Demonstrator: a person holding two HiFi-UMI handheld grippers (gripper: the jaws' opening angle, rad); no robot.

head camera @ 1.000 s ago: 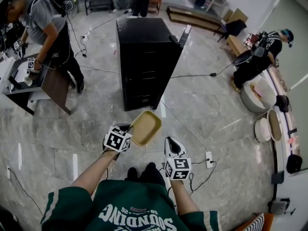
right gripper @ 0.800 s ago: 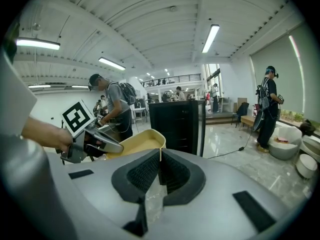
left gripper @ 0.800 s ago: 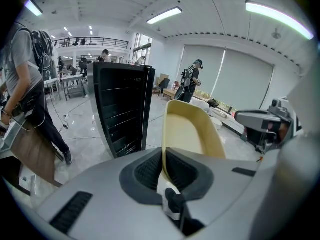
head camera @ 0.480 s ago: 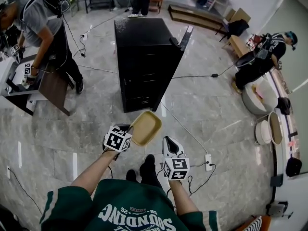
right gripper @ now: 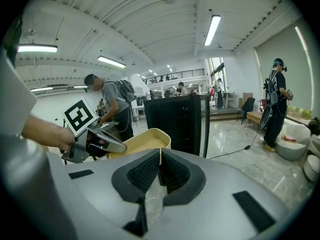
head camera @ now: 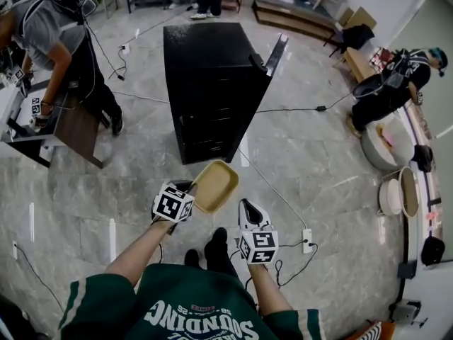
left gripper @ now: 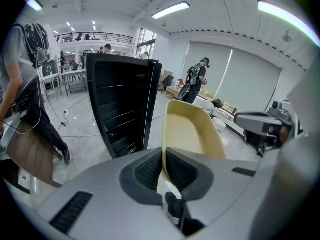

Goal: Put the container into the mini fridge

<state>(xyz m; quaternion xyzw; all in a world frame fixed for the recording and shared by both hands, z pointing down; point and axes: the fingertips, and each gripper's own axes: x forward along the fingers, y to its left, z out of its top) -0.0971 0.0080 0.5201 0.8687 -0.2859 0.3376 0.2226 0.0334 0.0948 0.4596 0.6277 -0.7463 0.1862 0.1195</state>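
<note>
Floor (head camera: 318, 161): pale polished tile, cables trailing.
Mini fridge (head camera: 212, 83): black, upright on floor, door open, shelves visible.
Container (head camera: 214, 187): tan, shallow, empty; held in the air, near the fridge front, well short of it.
Left hand-held gripper (head camera: 190, 190): jaws pinched on container rim.
Right hand-held gripper (head camera: 249, 208): jaws pressed together, nothing between; just beside container.

A glossy grey tiled floor (head camera: 333, 154) carries the black mini fridge (head camera: 212, 83), door ajar. A thin black cable (head camera: 269, 183) crosses the tiles to what looks like a white power strip (head camera: 307, 237)
</note>
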